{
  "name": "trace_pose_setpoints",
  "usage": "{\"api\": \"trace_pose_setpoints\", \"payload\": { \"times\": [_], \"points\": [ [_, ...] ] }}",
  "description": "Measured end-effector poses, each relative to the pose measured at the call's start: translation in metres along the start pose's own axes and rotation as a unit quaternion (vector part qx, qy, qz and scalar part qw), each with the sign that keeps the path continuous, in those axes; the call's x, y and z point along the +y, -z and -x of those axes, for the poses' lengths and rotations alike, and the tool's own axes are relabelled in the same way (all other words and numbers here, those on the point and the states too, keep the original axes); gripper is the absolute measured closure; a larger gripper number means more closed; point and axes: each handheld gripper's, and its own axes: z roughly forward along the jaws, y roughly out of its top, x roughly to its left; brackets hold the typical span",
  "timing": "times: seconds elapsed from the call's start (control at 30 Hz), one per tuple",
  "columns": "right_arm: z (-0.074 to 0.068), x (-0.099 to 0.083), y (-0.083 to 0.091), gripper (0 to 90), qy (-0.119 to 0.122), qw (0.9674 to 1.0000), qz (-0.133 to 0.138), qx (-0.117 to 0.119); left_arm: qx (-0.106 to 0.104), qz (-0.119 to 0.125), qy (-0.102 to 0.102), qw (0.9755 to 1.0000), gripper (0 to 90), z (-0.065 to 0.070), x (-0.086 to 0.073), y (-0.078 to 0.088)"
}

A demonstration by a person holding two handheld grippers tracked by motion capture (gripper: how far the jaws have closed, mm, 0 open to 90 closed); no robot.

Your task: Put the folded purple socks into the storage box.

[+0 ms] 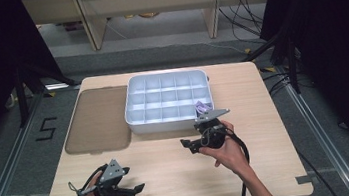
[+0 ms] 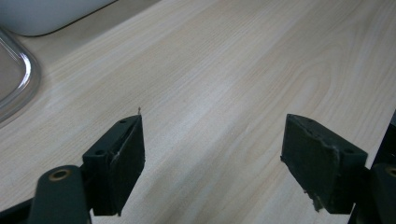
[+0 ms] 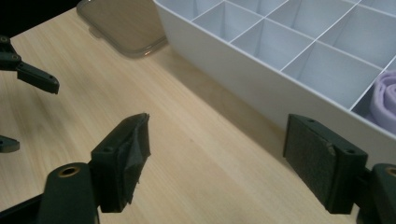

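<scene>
A: Right gripper (image 3: pixel 217 161) jaws stood wide apart, nothing between them but bare table (image 3: pixel 187 177). What was nearest?

B: The white divided box (image 3: pixel 261 88). Its near wall ran just beyond the right-hand jaw, apart from it. A lilac folded item (image 3: pixel 385 95) lay in the near right corner compartment; the other compartments in view held nothing.

A: Left gripper (image 2: pixel 212 161)?

B: Jaws equally wide, empty, over plain wood (image 2: pixel 224 88). It sat near the table's near left edge in the high view (image 1: pixel 138 189), well apart from the right gripper (image 1: pixel 187 144).

A: Room to move?

B: Open wood lay between the two grippers and along the near side. The translucent brown lid (image 1: pixel 97 118) lay flat left of the box (image 1: pixel 137 117), its right edge about touching the box wall. The lid's rounded rim showed at the far left of the left gripper view (image 2: pixel 21 79).

A: Table edges?

B: The box sat toward the far edge, with bare wood to its right.
</scene>
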Motion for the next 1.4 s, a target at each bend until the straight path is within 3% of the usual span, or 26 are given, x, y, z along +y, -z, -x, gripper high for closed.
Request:
{"api": "trace_pose_setpoints", "payload": {
  "times": [0.3, 0.43, 0.47, 0.5, 0.6, 1.2, 1.3, 1.37, 1.4],
  "points": [
    [-0.005, -0.013, -0.003, 23.4, -0.005, 0.9999, -0.004, 0.012, 0.001, 0.000, -0.001, 1.0000, 21.3, 0.000, 0.000, 0.000],
    [-0.007, -0.018, -0.002, 23.4, -0.008, 0.9999, -0.008, 0.006, -0.002, -0.001, -0.001, 1.0000, 21.3, 0.001, 0.000, 0.000],
    [-0.007, -0.020, -0.002, 23.4, -0.007, 0.9998, -0.006, 0.016, -0.003, 0.004, 0.006, 1.0000, 21.3, 0.002, 0.000, -0.001],
    [-0.007, -0.021, -0.001, 23.4, -0.006, 0.9999, -0.008, 0.009, -0.005, 0.004, 0.014, 0.9999, 21.3, 0.003, -0.001, -0.002],
    [-0.009, -0.025, -0.002, 23.3, -0.004, 0.9999, -0.006, 0.010, -0.003, 0.000, -0.002, 1.0000, 21.3, 0.002, 0.000, -0.001],
    [-0.020, -0.049, -0.006, 22.0, 0.000, 0.9995, -0.022, 0.021, -0.004, -0.005, -0.004, 1.0000, 21.2, 0.003, 0.000, -0.001],
    [-0.021, -0.053, -0.006, 20.8, -0.002, 0.9995, -0.022, 0.020, -0.005, -0.003, 0.005, 1.0000, 21.2, 0.004, -0.001, -0.001],
    [-0.022, -0.057, -0.008, 20.1, -0.004, 0.9997, -0.015, 0.017, -0.004, -0.003, 0.003, 1.0000, 21.2, 0.003, -0.001, -0.001],
    [-0.021, -0.058, -0.006, 19.8, 0.001, 0.9995, -0.025, 0.020, -0.004, -0.004, -0.004, 1.0000, 21.2, 0.003, 0.000, -0.001]
  ]
}}
